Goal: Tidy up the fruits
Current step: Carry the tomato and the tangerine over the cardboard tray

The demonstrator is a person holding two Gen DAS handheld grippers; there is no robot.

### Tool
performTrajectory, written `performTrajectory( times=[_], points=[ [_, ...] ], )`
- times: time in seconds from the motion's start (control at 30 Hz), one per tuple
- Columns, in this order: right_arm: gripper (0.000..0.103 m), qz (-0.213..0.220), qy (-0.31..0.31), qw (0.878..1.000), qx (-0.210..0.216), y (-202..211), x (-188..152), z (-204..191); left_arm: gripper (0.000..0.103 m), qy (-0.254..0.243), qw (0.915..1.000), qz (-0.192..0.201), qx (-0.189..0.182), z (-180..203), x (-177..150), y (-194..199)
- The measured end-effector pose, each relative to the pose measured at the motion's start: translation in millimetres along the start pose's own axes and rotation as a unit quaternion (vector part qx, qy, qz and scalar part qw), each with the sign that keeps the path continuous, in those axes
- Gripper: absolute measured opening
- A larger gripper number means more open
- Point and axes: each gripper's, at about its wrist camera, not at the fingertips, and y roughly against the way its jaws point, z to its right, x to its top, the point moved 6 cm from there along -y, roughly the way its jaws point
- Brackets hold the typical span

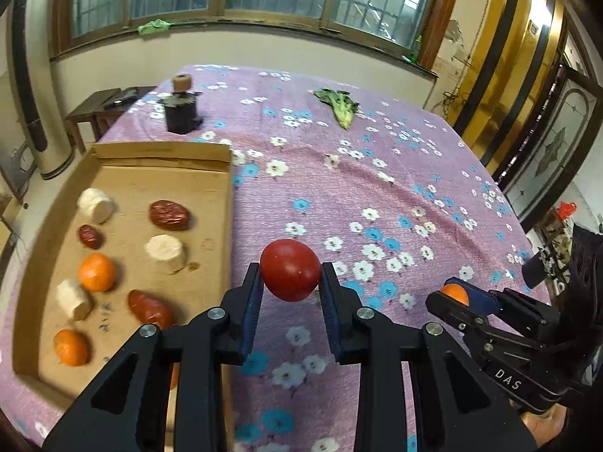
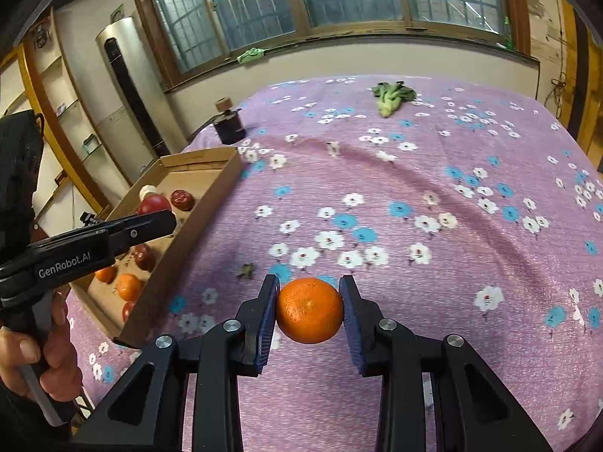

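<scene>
Left wrist view: left gripper [image 1: 290,275] fingers clench a red tomato [image 1: 290,269] just beside the cardboard tray [image 1: 226,203]. Right gripper [image 2: 309,310] fingers grasp an orange [image 2: 309,309] above the flowered counter [image 2: 433,263].

Your work surface is a table covered with a purple cloth [image 1: 414,158] printed with white and blue flowers, creased in a long curved fold across its middle. Directly on the cloth at your left you have a shallow cardboard tray [image 1: 226,203], and beyond its far corner stands a small dark cylindrical container [image 1: 181,115] with a tan knob on top. Well apart from both, toward the far edge, a green leafy vegetable [image 1: 339,107] lies on its side, and a tiny dark scrap [image 2: 245,271] sits on the cloth near the tray's right wall.
</scene>
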Motion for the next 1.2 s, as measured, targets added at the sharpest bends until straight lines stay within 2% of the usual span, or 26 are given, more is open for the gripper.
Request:
performTrajectory(
  times=[0.43, 0.7, 1.2],
  points=[
    [0.033, -0.001, 0.019, 1.000, 0.014, 1, 0, -32, 0.027, 0.009, 0.9981, 0.021, 0.058, -40, -14, 28],
    [0.033, -0.001, 0.032, 0.999, 0.025, -6, 9, -57, 0.028, 0.018, 0.9962, 0.031, 0.079, -65, -20, 41],
    [0.033, -0.008, 0.051, 0.997, 0.058, -29, 32, -102, 0.028, 0.078, 0.9926, 0.037, 0.085, -127, -30, 62]
  ],
)
